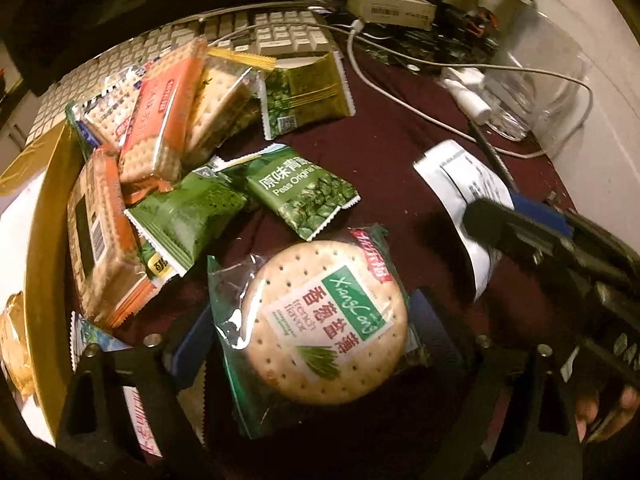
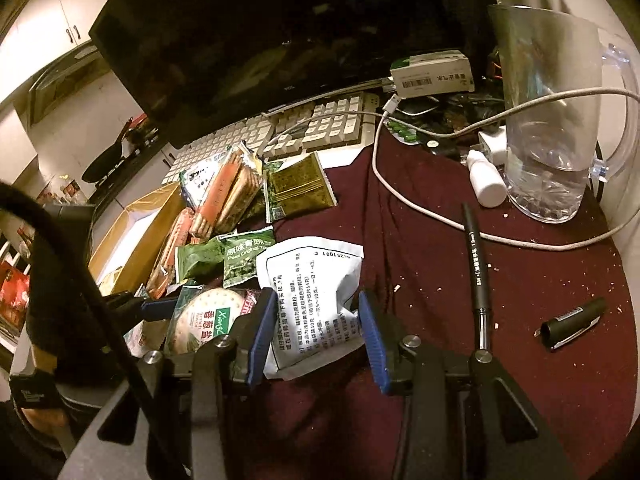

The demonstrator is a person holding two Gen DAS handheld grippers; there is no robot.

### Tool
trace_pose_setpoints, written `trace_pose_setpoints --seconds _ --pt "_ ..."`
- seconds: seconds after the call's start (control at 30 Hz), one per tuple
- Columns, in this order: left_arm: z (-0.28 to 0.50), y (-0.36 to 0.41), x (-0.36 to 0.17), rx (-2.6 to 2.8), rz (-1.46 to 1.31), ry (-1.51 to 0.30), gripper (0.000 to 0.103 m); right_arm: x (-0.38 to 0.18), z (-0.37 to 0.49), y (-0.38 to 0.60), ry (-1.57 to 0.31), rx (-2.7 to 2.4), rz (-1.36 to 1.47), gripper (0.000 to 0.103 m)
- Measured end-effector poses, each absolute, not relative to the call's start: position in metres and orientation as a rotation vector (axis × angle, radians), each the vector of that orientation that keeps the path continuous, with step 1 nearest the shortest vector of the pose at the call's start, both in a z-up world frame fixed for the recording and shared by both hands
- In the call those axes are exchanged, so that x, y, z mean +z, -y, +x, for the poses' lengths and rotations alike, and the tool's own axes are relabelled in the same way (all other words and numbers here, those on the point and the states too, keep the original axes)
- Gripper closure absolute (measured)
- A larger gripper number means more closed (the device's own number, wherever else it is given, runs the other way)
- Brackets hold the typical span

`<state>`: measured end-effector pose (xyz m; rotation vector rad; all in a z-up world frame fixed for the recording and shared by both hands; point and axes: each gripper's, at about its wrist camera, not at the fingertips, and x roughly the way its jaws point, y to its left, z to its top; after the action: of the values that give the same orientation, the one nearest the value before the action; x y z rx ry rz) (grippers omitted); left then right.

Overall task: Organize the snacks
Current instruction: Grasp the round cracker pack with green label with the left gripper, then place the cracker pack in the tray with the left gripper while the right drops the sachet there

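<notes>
Snacks lie heaped on a maroon tablecloth (image 2: pixel 420 208) beside a yellow cardboard box (image 1: pixel 44 216). The left gripper (image 1: pixel 310 338) stands spread around a round scallion cracker in a green-edged clear wrapper (image 1: pixel 320 320), pads not pressing it. The right gripper (image 2: pixel 316 336) straddles a white printed sachet (image 2: pixel 312 292); whether its blue pads (image 2: pixel 374 340) pinch it, I cannot tell.

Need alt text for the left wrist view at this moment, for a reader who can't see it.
The left gripper straddles a round cracker packet on a dark red cloth, its blue pads either side. A heap of cracker and green pea packets lies beyond, by a cardboard box; the right gripper holds a white printed pouch.
</notes>
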<state>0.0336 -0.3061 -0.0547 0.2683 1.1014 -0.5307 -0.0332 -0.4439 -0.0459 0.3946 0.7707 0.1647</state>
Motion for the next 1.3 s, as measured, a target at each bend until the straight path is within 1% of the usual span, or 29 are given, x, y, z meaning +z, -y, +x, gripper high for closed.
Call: trace_pose_setpoints --seconds 0.1,0.33,0.5,0.67,0.8,0.93,1.1,1.3 --pt "0.030 0.291 -0.049 -0.558 0.222 -1.111 0.026 -0.044 -0.035 0.444 -0.764 0.155 0.390 0.061" --pt "0.011 0.271 -0.029 -0.643 0.136 -1.045 0.027 -0.035 -0.034 0.441 -0.741 0.166 0.397 0.061" --pt "0.013 0.243 -0.005 -0.709 -0.013 -1.004 0.027 -0.019 -0.033 0.426 -0.699 0.214 0.390 0.061" --pt "0.018 0.194 0.025 -0.689 -0.157 -0.958 0.027 -0.004 -0.018 0.394 -0.691 0.303 0.358 0.061" --pt "0.022 0.133 0.049 -0.596 -0.253 -0.900 0.027 0.011 0.002 0.355 -0.688 0.421 0.341 0.061" --pt "0.033 0.075 0.062 -0.451 -0.292 -0.841 0.027 0.023 0.024 0.311 -0.691 0.533 0.324 0.061" --pt "0.064 0.005 0.053 -0.252 -0.308 -0.833 0.027 0.030 0.064 0.228 -0.751 0.621 0.210 0.061" --pt "0.108 -0.033 0.017 -0.163 -0.300 -0.910 0.028 0.014 0.114 0.153 -0.861 0.642 0.107 0.061"
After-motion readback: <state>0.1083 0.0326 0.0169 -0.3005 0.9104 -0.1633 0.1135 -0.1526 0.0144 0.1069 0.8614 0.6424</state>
